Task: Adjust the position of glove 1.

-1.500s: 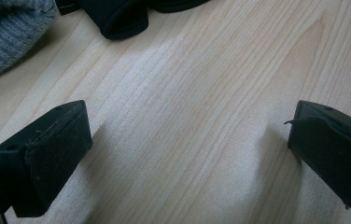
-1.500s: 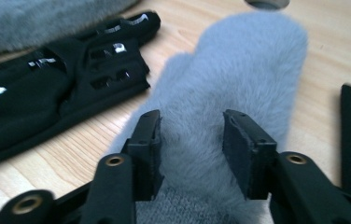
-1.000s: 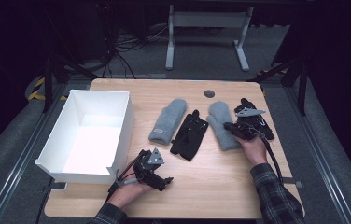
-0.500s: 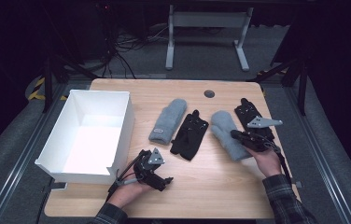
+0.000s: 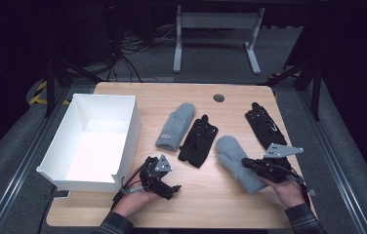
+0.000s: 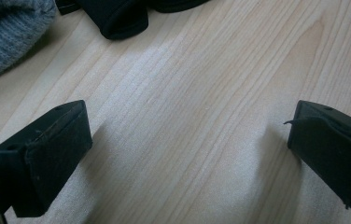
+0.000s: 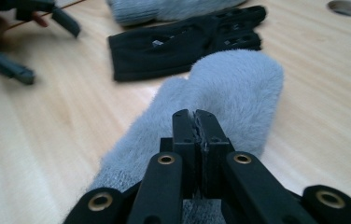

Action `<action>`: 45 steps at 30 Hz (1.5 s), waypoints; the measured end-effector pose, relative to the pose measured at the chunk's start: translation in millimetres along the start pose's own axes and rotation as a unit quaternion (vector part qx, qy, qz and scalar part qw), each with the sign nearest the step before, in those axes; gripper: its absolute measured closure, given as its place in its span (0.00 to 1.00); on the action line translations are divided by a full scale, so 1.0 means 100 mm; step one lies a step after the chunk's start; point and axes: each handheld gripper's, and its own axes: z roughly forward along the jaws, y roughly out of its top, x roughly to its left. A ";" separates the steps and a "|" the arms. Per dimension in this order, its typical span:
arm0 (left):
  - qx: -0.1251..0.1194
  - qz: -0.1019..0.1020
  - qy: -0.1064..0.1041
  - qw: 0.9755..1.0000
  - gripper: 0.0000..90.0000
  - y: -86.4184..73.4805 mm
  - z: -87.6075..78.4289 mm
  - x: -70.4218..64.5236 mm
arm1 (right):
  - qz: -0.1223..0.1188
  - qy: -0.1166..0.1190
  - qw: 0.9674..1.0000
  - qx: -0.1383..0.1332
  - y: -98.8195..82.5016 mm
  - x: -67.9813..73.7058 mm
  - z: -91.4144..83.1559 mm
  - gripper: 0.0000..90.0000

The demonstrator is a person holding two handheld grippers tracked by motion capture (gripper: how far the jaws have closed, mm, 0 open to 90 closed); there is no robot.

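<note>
Grey fuzzy mitten (image 5: pixel 237 161), pinched at its cuff by the right gripper (image 5: pixel 261 166) near the table's front right, points diagonally toward the far-left white box (image 5: pixel 128 141); left gripper (image 5: pixel 164 187) rests open.

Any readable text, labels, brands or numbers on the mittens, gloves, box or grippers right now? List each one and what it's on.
No text can be read.
Grey mitten on the left: a small patch near its cuff, too small to read.
Black glove in the middle: a tiny pale tag, blurred.
Grey mitten in the right gripper: no marking seen.
White box: plain walls.
Left gripper: no lettering seen.
</note>
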 end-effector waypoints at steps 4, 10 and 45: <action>0.000 0.000 0.000 1.000 0.00 0.00 0.00 0.00 | -0.002 0.015 1.000 0.007 -0.07 0.08 0.00 0.98; 0.001 0.000 0.000 1.000 0.00 0.00 0.00 0.00 | -0.004 0.037 0.999 0.034 -0.19 0.18 0.05 0.80; -0.001 0.000 0.000 1.000 0.00 0.00 0.00 0.00 | -0.032 0.084 0.991 0.102 -0.42 0.26 -0.01 0.99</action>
